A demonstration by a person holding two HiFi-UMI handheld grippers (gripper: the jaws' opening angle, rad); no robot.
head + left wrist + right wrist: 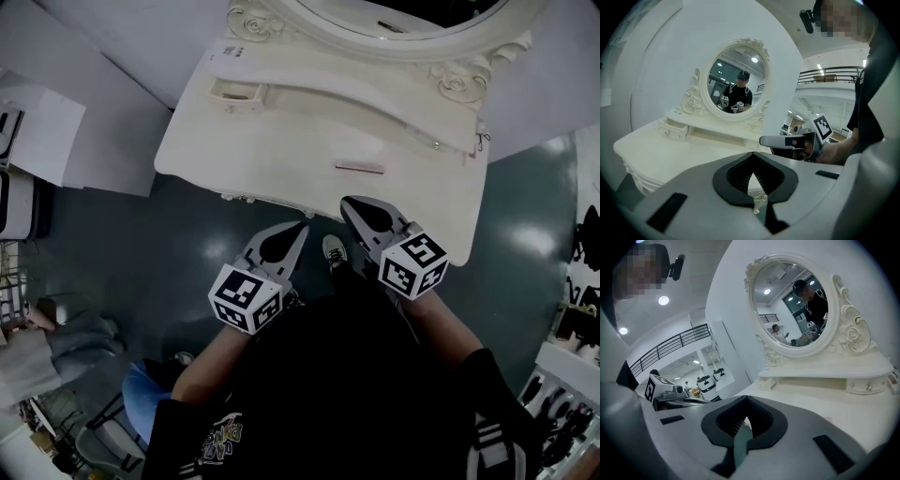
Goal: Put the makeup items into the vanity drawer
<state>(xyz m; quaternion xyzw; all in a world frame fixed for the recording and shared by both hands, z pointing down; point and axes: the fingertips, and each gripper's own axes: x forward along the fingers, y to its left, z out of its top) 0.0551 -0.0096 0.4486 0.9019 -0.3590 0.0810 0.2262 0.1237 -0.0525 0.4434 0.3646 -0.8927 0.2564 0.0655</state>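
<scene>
Print on the small tag (234, 52) at the vanity's (281, 150) back corner is too small to read. Left gripper (296, 230) and right gripper (350, 202) are both closed on nothing, hovering side by side at the vanity's front edge. Its small cream drawer (234, 94) sits shut below the oval mirror (736, 79), at the left end.

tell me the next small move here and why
Probably open the right gripper and ease it toward the slim item on the vanity top: it and the left gripper are shut and empty, and the item lies nearest the right one.
</scene>
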